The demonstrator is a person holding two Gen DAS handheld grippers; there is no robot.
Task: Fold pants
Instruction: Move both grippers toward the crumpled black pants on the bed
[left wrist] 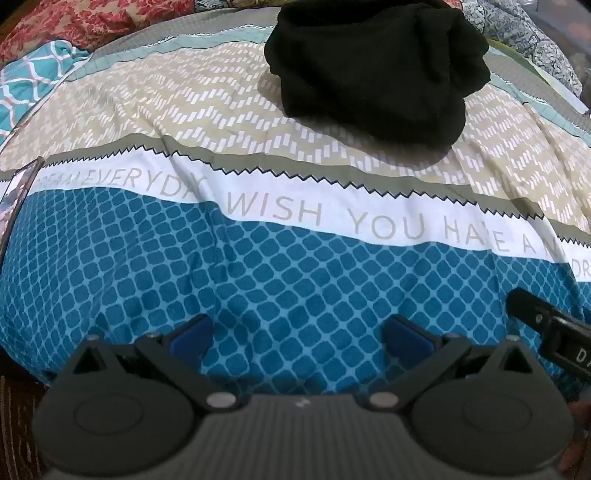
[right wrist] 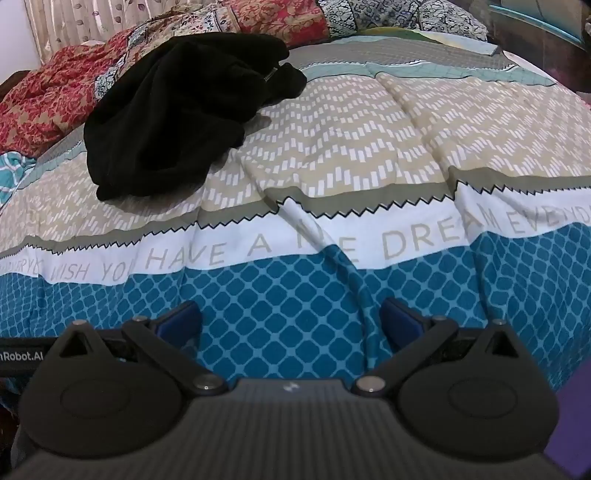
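The black pants point(left wrist: 376, 70) lie in a crumpled heap on the beige patterned part of the bedspread, far ahead of both grippers; they also show in the right wrist view point(right wrist: 173, 114) at upper left. My left gripper point(left wrist: 299, 338) is open and empty, low over the blue patterned band near the bed's front edge. My right gripper point(right wrist: 291, 325) is open and empty too, also over the blue band. Part of the right gripper's body point(left wrist: 550, 328) shows at the right edge of the left wrist view.
The bedspread point(left wrist: 258, 206) has a white lettered stripe between the blue and beige zones. Red floral bedding point(right wrist: 40, 92) and patterned pillows point(right wrist: 399, 18) are piled at the far side. A phone-like object point(left wrist: 18, 188) lies at the left edge.
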